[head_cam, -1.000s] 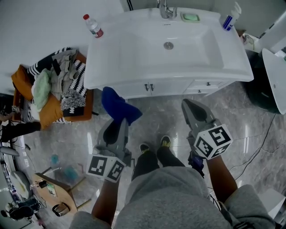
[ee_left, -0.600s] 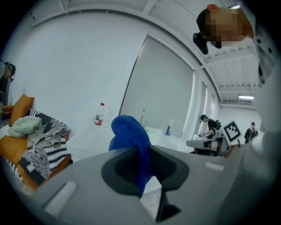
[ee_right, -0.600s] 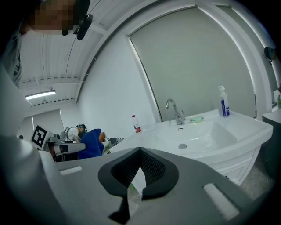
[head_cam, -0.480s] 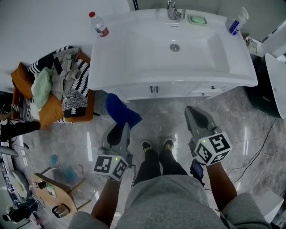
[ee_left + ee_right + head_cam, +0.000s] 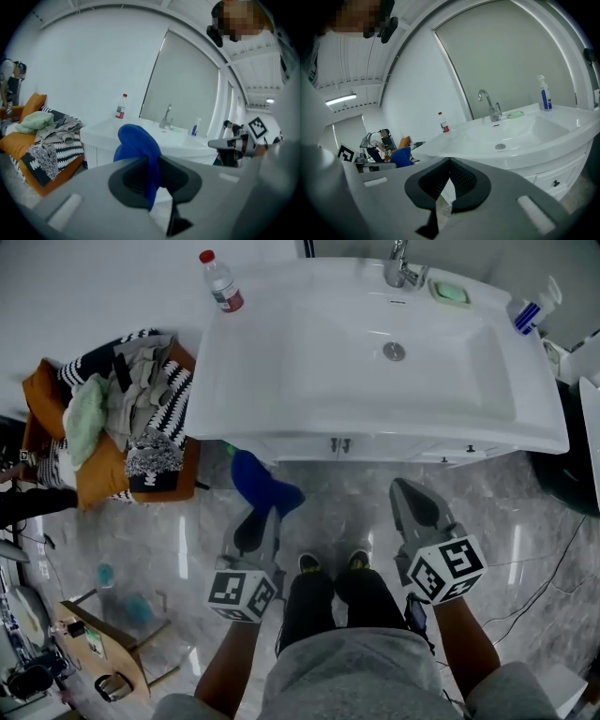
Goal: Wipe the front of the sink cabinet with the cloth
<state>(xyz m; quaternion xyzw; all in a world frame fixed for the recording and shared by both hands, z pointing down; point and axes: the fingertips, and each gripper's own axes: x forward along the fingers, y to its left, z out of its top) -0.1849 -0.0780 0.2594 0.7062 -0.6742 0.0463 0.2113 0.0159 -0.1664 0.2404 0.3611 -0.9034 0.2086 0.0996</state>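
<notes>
At the sink cabinet (image 5: 375, 447) front: blue cloth (image 5: 262, 486) is hanging near its left end, contact unclear.
Left gripper (image 5: 257, 517): jaws are clamping the cloth, which is bunching up above them.
Right gripper (image 5: 409, 493): jaws are sitting together, gripping nothing, pointing at the cabinet's right half, apart from it.
Countertop (image 5: 281, 381): water bottle (image 5: 221, 282) is standing at the left rear corner, spray bottle (image 5: 530, 313) at the right rear.
Floor (image 5: 525, 521): person's shoes (image 5: 309, 563) are standing between both grippers — clothes pile (image 5: 112, 418) is lying left of the cabinet.
</notes>
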